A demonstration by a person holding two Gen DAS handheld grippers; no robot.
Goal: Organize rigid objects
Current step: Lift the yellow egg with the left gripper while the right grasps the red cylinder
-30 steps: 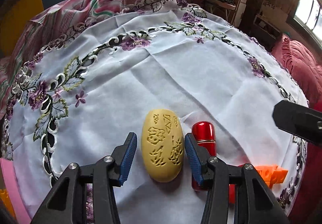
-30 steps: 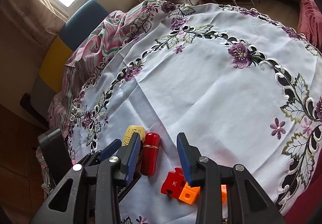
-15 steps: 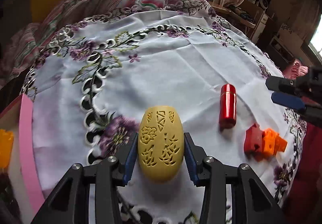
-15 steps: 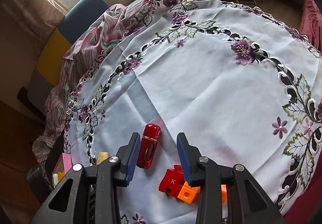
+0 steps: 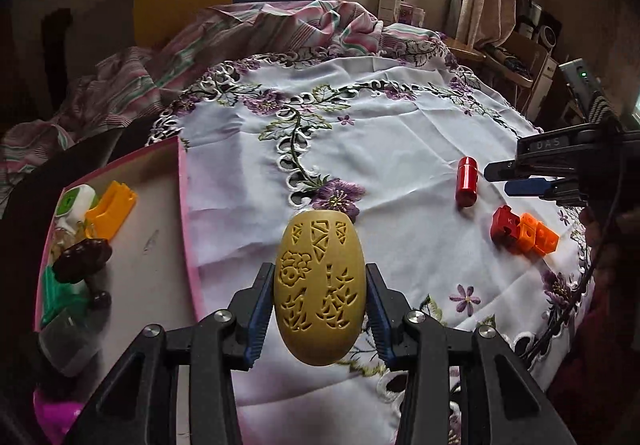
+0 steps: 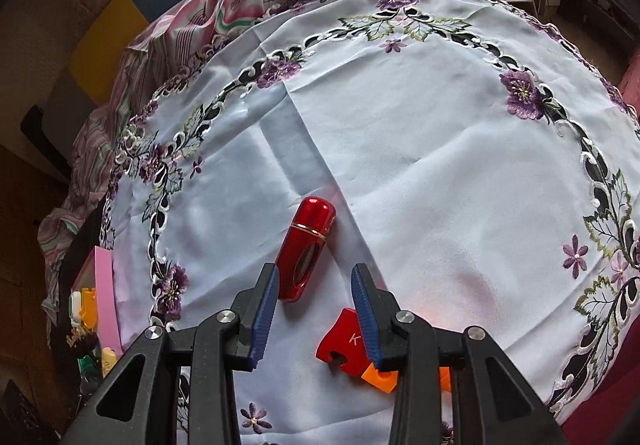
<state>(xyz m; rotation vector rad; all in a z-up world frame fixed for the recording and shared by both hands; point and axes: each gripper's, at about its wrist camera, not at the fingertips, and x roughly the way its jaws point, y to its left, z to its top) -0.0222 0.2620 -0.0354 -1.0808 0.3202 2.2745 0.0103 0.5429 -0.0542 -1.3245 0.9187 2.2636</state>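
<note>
My left gripper [image 5: 319,297] is shut on a yellow carved oval object [image 5: 319,287] and holds it above the embroidered white tablecloth [image 5: 380,149], near the pink-rimmed tray [image 5: 184,213] at the left. My right gripper [image 6: 314,285] is open and empty, just above a red capsule-shaped tube [image 6: 306,253] that lies on the cloth; it also shows in the left wrist view [image 5: 516,179], next to the red tube [image 5: 467,181]. A red puzzle block [image 6: 340,339] joined to orange blocks [image 6: 380,377] lies under my right finger; these blocks show in the left wrist view [image 5: 524,231].
The tray holds an orange piece [image 5: 112,209], a white-green item [image 5: 76,201], a dark brown flower-shaped piece [image 5: 82,259], a green piece [image 5: 60,297] and a clear item [image 5: 68,337]. Striped pink bedding [image 5: 256,29] lies beyond the cloth. The tray edge shows at left in the right wrist view [image 6: 106,297].
My left gripper has lifted the yellow oval object and carried it left, away from the red tube, toward the tray. My right gripper has moved closer to the red tube, still open.
</note>
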